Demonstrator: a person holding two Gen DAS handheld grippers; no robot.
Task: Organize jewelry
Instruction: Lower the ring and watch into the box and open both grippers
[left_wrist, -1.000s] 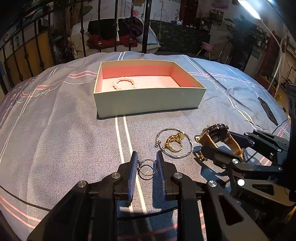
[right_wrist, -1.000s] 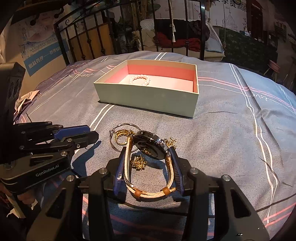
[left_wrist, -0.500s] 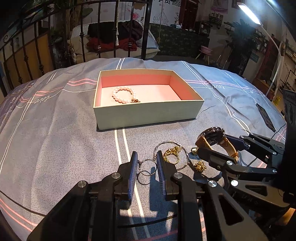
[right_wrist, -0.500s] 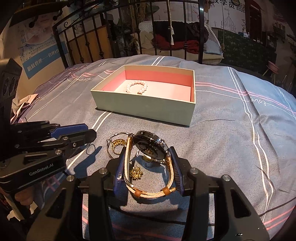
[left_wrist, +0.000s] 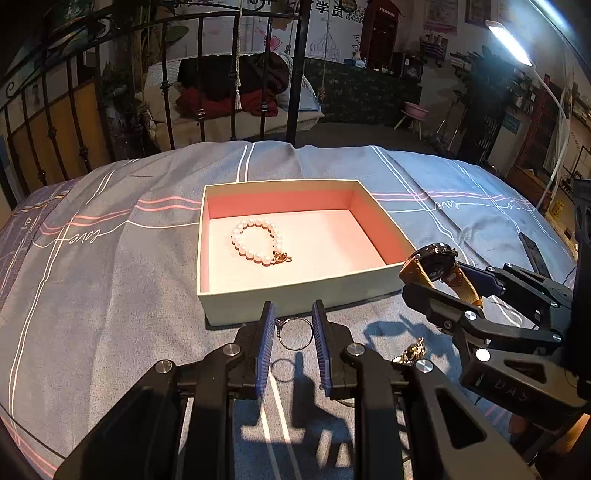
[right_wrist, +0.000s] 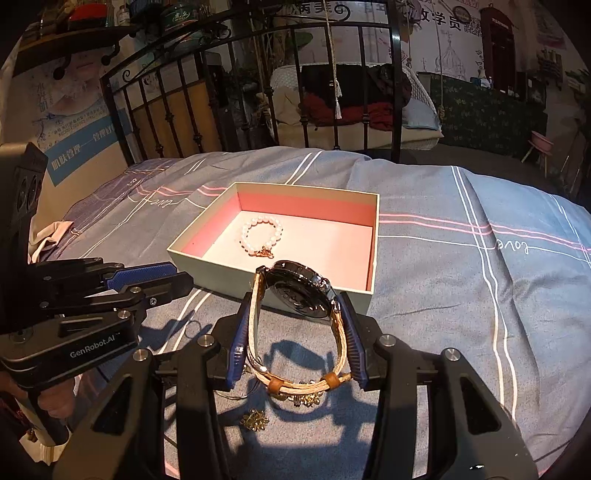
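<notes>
An open box (left_wrist: 295, 295) with a pink lining sits on the bed and holds a pearl bracelet (left_wrist: 258, 242); the box (right_wrist: 207, 269) and the bracelet (right_wrist: 262, 236) also show in the right wrist view. My left gripper (left_wrist: 293, 325) is shut on a thin silver ring (left_wrist: 295, 334), held just before the box's near wall. My right gripper (right_wrist: 299, 325) is shut on a dark-faced watch (right_wrist: 299, 291) with a tan strap, raised near the box's near right corner. The watch (left_wrist: 436, 262) also shows in the left wrist view.
Small gold pieces lie on the striped bedspread: one (right_wrist: 255, 419) below the right gripper and one (left_wrist: 412, 349) in the left wrist view. A black metal bed rail (left_wrist: 236, 74) stands behind the bed. A dark flat object (left_wrist: 532, 251) lies at the right.
Both grippers have risen and moved forward toward the box, the left carrying the ring and the right the watch. The remaining jewelry on the bedspread has dropped below them.
</notes>
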